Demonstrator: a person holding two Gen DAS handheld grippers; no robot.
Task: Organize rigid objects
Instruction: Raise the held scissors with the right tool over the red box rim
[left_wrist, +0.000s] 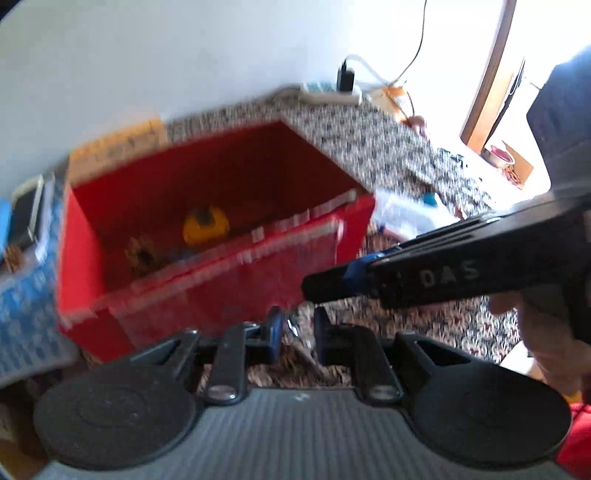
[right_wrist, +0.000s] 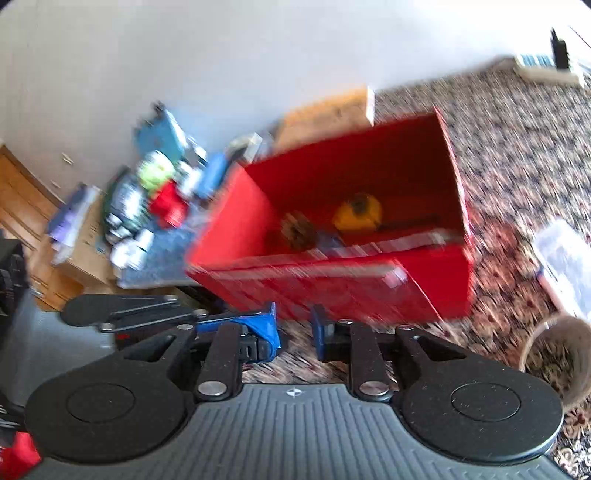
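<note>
Both views are pretty smeared with motion blur, so we can only make out the big stuff. We've got a red box sitting open-topped on the patterned carpet, with its far side near the wall. Down on the box floor there's a yellow rounded thing toward the middle and a brownish spiky lump just beside it, nearer the left wall of the box; too blurry to say what either one is.

Our left gripper hangs in front of the box's near wall, jaws parted with a narrow gap and nothing between them. Our right gripper is the same deal: released, empty, just short of the box's near side. In the left wrist view it pokes in from the right edge.

Off the carpet's right edge we see a clear plastic tub and a round basket. There's a pile of colourful clutter left of the box by the wall.
</note>
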